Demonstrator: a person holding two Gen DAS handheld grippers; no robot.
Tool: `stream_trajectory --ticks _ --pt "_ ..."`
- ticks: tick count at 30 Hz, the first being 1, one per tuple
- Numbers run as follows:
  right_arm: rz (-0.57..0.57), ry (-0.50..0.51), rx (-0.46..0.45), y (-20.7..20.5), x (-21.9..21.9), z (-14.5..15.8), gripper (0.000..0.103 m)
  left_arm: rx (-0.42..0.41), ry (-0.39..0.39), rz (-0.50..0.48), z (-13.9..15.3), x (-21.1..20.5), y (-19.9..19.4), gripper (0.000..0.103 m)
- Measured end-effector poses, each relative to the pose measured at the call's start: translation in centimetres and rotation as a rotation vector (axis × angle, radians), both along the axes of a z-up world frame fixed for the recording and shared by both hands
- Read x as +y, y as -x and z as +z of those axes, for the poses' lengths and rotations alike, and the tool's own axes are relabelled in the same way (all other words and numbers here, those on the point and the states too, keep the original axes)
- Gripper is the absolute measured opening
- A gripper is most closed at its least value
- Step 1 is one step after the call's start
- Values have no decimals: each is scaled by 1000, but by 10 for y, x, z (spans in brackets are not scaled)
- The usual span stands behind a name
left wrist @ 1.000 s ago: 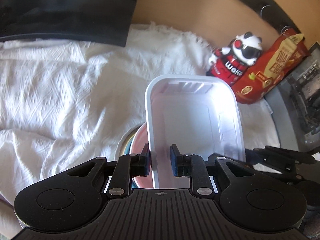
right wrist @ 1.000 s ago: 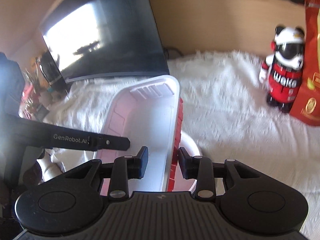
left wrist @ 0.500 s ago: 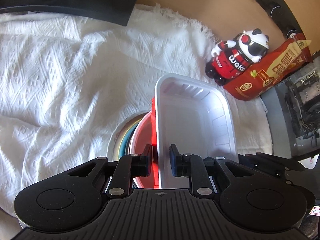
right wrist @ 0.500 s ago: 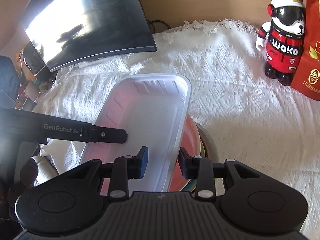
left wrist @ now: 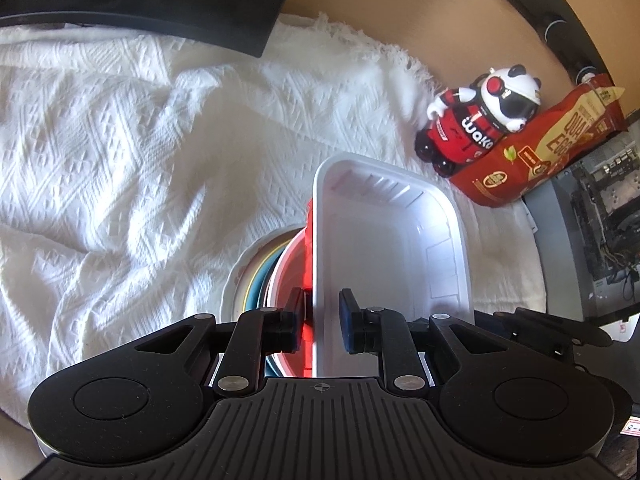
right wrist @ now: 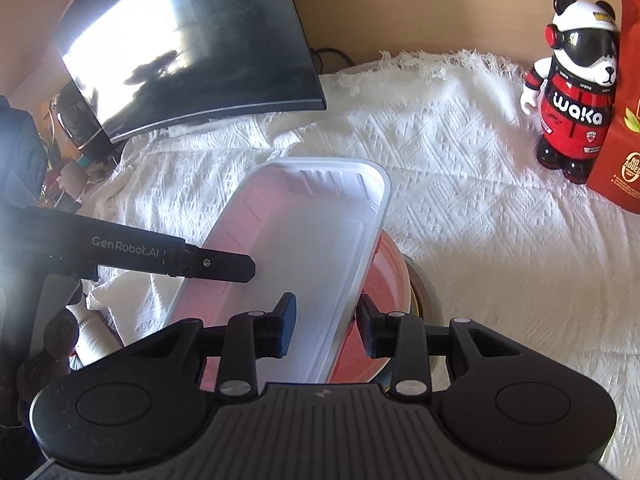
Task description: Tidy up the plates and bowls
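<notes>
A white rectangular tray (left wrist: 384, 248) with a red outside (left wrist: 307, 240) hangs between both grippers, just above a stack of round plates and bowls (left wrist: 256, 272). My left gripper (left wrist: 320, 320) is shut on the tray's left rim. In the right wrist view the same tray (right wrist: 304, 232) runs away from me, and my right gripper (right wrist: 326, 324) is shut on its right rim. The stack (right wrist: 424, 292) shows a red dish (right wrist: 388, 264) on top, with teal and pale rims below. One finger of the left gripper (right wrist: 216, 264) reaches in from the left. The tray hides most of the stack.
A white knitted cloth (left wrist: 120, 140) covers the table. A dark monitor (right wrist: 192, 48) stands at the back left. A panda figure (right wrist: 572, 92) and a red snack bag (right wrist: 624, 120) stand at the back right. An open computer case (left wrist: 600, 240) lies to the right and clutter (right wrist: 60, 160) to the left.
Both grippers brought the tray down and closer over the stack, which shows more around it now. Over the last half second hardly anything moved.
</notes>
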State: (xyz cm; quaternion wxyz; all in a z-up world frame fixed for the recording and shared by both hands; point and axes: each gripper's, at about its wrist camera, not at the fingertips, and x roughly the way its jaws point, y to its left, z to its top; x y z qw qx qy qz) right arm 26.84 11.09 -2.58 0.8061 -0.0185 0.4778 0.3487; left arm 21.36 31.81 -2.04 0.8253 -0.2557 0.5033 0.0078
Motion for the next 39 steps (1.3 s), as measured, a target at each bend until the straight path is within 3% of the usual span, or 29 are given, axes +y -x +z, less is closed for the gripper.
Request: stream_trajectory --ticks 10,18,39 --pt "-11 -2 -17 -1 -5 1 34 -18 13 -5 8 7 5 20" --pt "-6 -7 -17 -1 -9 0 34 -25 68 1 11 11 9 20" --pt "-70 15 -46 10 -5 7 34 -36 69 -39 6 11 7 20"
